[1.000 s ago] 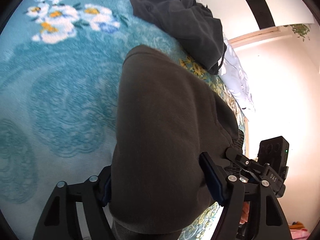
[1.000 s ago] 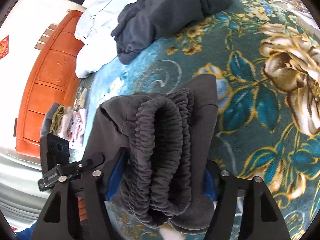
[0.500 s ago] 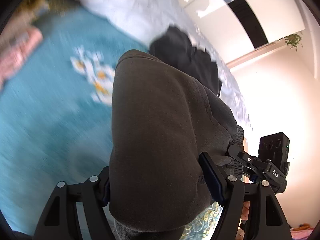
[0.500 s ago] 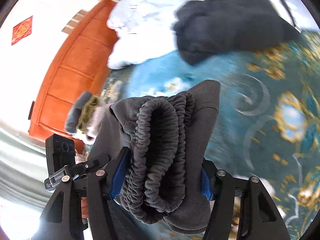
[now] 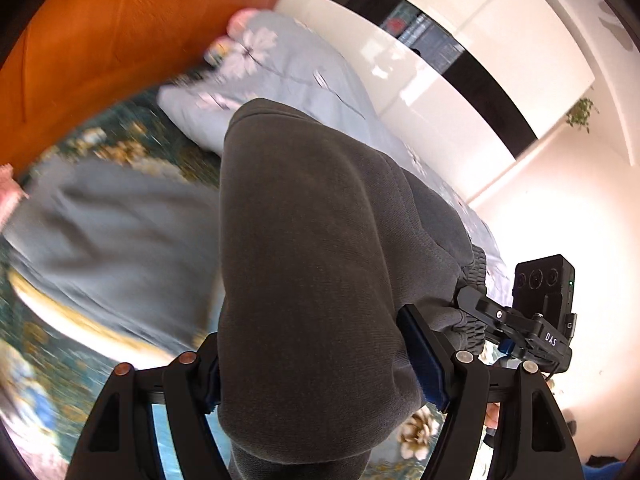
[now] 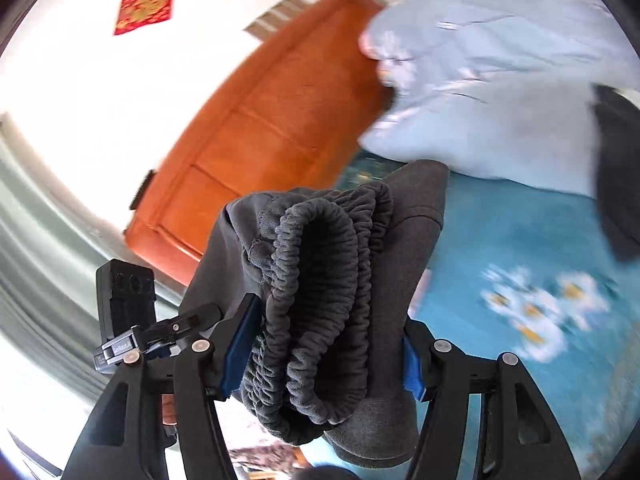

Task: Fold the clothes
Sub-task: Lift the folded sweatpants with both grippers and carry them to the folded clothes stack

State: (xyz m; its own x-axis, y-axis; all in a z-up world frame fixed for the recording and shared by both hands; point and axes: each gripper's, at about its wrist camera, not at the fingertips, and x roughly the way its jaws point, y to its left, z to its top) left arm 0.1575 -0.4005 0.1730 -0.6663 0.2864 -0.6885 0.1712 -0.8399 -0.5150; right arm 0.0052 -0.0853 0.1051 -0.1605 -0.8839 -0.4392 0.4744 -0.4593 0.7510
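Sitting btwn both jaws: grey sweatpants

- The left gripper is clamped wide on thick folded grey cloth.
- The right gripper likewise squeezes a bunched bundle, angled downward.

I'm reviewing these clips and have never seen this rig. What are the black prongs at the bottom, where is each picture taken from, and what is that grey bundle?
There is no robot here: a person holds a two-finger gripper in each hand, with a fisheye camera on each looking along its fingers. One picture is from the left gripper, the other from the right gripper. The black prongs are their fingers. Both are shut on the same folded grey trousers; the right view shows the elastic waistband. Below lies a bed with a teal floral blanket, a pale blue duvet and an orange wooden headboard. The background is motion-blurred.
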